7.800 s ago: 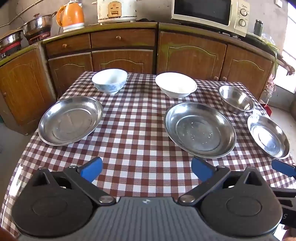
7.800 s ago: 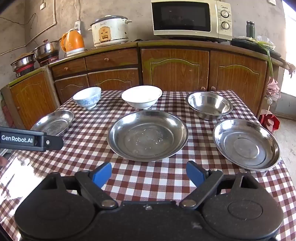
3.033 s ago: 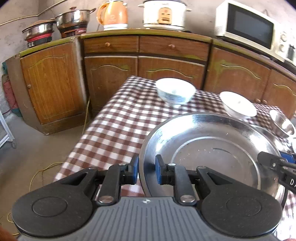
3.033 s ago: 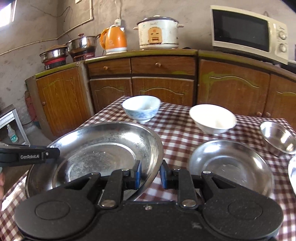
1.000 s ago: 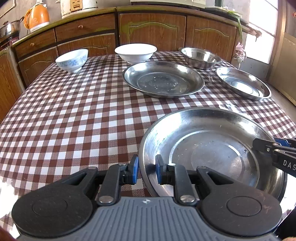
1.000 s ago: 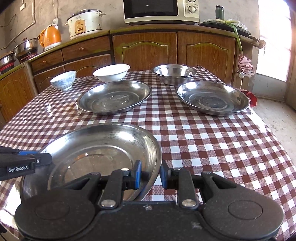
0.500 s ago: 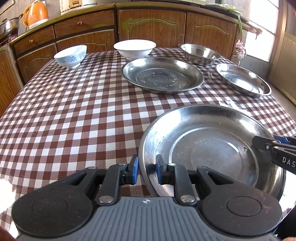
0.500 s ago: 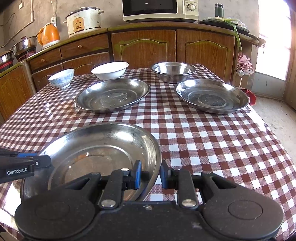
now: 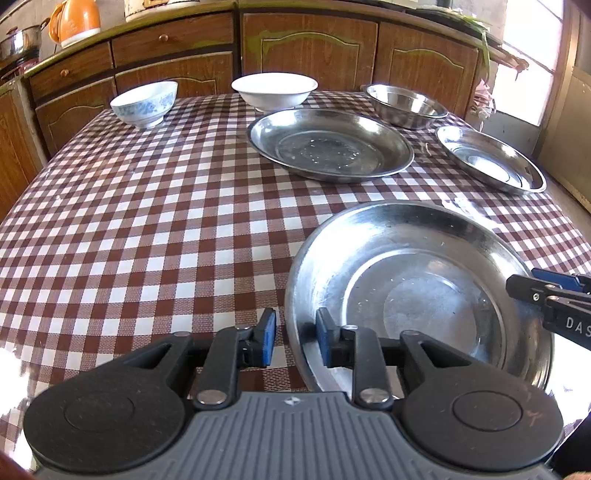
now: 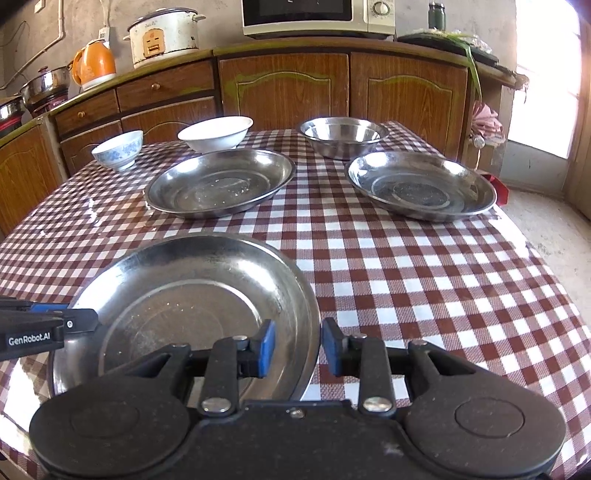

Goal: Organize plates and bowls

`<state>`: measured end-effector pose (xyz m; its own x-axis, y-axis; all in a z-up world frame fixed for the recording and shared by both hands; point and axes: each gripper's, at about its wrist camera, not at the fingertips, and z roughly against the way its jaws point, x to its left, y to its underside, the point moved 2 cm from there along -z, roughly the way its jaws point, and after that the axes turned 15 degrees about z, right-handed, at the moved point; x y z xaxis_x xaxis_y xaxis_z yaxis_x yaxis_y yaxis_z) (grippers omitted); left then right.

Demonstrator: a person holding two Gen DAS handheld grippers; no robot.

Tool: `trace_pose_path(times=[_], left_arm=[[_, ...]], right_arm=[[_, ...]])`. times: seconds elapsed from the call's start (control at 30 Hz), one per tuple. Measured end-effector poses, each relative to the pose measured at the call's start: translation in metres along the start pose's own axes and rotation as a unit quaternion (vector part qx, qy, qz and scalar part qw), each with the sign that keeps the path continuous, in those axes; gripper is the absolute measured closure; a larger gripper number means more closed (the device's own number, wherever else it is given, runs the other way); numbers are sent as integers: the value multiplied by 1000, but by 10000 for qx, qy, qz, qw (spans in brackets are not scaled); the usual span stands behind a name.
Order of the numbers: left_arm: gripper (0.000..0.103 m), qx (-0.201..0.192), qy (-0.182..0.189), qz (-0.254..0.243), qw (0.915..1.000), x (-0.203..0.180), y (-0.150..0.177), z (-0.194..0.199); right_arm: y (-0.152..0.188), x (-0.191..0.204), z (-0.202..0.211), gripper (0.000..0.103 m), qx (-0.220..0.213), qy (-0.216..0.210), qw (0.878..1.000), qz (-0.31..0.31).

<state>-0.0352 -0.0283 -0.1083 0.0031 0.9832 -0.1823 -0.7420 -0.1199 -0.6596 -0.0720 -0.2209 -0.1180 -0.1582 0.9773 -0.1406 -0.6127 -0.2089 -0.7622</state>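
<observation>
A large steel plate point(image 9: 417, 295) point(image 10: 192, 306) lies on the checked tablecloth point(image 9: 166, 221) near the front edge. My left gripper point(image 9: 295, 341) straddles its left rim. Its jaws are opening, with the rim between the blue pads and a gap on each side. My right gripper point(image 10: 299, 347) straddles the right rim, also opening, and its pads stand off the metal. Farther back are a second large steel plate point(image 9: 328, 146) point(image 10: 218, 184), a smaller steel plate point(image 9: 491, 158) point(image 10: 421, 184), a steel bowl point(image 9: 406, 105) point(image 10: 343, 136), a white bowl point(image 9: 273, 90) point(image 10: 216, 134) and a blue-patterned bowl point(image 9: 144, 98) point(image 10: 118, 147).
Wooden cupboards point(image 10: 284, 88) run behind the table, with a microwave point(image 10: 317, 16), a rice cooker point(image 10: 162, 35) and an orange kettle point(image 10: 94, 62) on top. The table's right edge drops to the floor point(image 10: 554, 221). Bare tablecloth lies left of the near plate.
Both grippers' jaws have parted from the near plate's rim, where they were pinched shut half a second ago. The plate and both hands have stayed where they were.
</observation>
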Motion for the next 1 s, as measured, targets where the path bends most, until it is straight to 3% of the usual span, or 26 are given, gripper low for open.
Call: trace_pose_path(times=[0.57, 0.67, 1.0], left_arm=[[27, -147, -364, 330, 9987, 16, -35, 12], [22, -191, -386, 336, 9985, 15, -41, 14], [19, -272, -436, 378, 9980, 14, -58, 17]], right_arm=[[-27, -7, 11, 43, -368, -89, 9993, -34], [-35, -7, 12, 35, -444, -109, 9990, 3], [-60, -11, 15, 31, -695, -220, 9973, 70]])
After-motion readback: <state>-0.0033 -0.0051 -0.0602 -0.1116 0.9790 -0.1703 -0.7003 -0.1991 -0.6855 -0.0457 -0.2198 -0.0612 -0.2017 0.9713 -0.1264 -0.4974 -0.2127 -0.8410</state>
